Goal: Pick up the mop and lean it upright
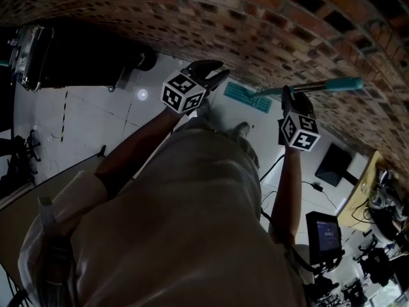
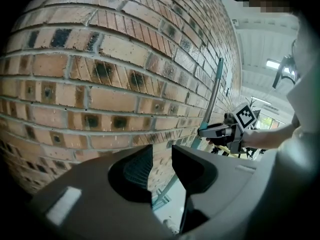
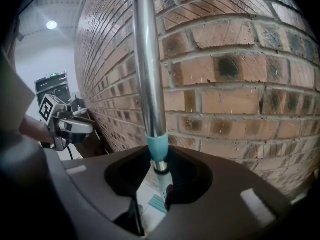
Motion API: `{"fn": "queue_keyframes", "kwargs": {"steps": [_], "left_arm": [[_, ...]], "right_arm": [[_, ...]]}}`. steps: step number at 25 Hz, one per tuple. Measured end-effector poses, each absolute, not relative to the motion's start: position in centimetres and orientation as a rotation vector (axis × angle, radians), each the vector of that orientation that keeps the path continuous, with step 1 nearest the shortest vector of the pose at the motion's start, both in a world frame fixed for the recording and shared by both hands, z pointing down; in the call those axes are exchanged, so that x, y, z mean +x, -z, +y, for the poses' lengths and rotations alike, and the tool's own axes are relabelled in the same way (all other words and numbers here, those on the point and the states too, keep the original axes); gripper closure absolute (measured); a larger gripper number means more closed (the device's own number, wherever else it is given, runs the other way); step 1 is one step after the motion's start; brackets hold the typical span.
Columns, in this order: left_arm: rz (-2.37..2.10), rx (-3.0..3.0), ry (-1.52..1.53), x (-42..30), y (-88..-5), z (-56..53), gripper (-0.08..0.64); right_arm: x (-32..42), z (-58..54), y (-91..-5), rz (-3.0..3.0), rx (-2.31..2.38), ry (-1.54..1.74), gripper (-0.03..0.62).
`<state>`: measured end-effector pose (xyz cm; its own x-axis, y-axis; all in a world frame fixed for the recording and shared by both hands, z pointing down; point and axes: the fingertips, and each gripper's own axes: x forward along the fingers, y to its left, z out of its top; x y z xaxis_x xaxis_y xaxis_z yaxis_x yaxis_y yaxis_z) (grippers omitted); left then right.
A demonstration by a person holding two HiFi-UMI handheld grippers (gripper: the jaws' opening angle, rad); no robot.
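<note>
The mop stands nearly upright against the brick wall (image 1: 268,18). Its silver pole (image 3: 148,74) with a teal collar (image 3: 156,146) runs up between the jaws of my right gripper (image 3: 159,171), which is shut on it. In the head view the right gripper (image 1: 295,94) grips the pole below the teal grip (image 1: 339,85). The flat teal mop head (image 1: 246,96) rests on the floor by the wall's foot. To the left of the pole, my left gripper (image 1: 214,71) is held apart from it. The left gripper (image 2: 161,156) is open and empty, facing the bricks, with the pole (image 2: 214,91) to its right.
A dark wheeled cart (image 1: 83,62) stands at the wall on the left. A black flat case (image 1: 332,165), a screen on a stand (image 1: 324,232) and cables lie on the tiled floor at the right. The person's legs and a shoe (image 1: 241,130) fill the middle.
</note>
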<state>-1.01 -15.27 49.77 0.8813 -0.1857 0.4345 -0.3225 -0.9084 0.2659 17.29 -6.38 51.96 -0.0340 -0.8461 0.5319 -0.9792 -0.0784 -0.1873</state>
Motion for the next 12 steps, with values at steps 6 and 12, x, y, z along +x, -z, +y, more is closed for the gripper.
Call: {"fn": "queue_keyframes", "kwargs": {"steps": [6, 12], "left_arm": [[-0.401, 2.707, -0.598, -1.3, -50.4, -15.1, 0.42], [-0.415, 2.69, -0.622, -1.7, -51.2, -14.8, 0.417]], "right_arm": [[17.2, -6.5, -54.8, -1.928, 1.969, -0.819, 0.481], [17.2, -6.7, -57.1, -1.922, 1.953, -0.843, 0.482]]}}
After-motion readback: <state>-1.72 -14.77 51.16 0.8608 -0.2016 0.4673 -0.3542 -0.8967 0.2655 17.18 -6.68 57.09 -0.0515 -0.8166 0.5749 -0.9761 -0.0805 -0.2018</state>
